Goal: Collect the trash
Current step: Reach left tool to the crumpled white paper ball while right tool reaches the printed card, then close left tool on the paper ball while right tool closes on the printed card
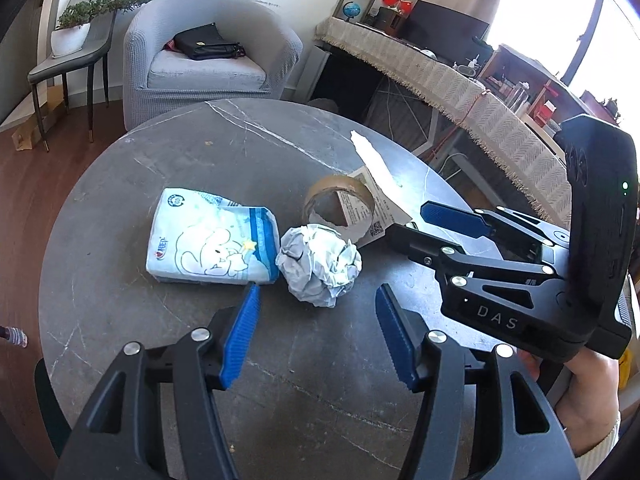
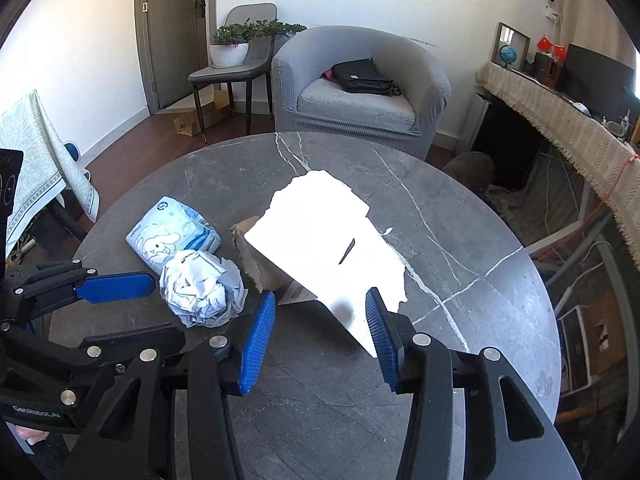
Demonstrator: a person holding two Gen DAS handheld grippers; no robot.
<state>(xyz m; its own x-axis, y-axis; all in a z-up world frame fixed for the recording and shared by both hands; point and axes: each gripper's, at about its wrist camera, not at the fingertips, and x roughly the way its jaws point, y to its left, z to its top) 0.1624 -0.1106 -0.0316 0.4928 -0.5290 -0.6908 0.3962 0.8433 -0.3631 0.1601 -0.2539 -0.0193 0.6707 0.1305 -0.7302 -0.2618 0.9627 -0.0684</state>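
Note:
A crumpled paper ball (image 1: 318, 266) (image 2: 204, 288) lies on the round grey marble table (image 1: 180, 152), right of a blue-and-white tissue pack (image 1: 212, 240) (image 2: 172, 232). My left gripper (image 1: 318, 304) (image 2: 166, 310) is open, and the ball's near edge sits between its fingertips without touching the pads. Behind the ball are a brown tape roll (image 1: 338, 204) (image 2: 256, 256) and a printed card (image 1: 368, 212). A white paper sheet (image 1: 376, 164) (image 2: 320, 236) leans over them. My right gripper (image 2: 320, 296) (image 1: 406, 220) is open, with the sheet's lower corner between its pads.
A person's hand (image 1: 592, 392) holds the right gripper. Beyond the table stand a grey armchair (image 2: 360, 92) with a black bag (image 2: 364, 76), a chair with a potted plant (image 2: 232, 52), and a cloth-covered sideboard (image 2: 560, 120) on the right.

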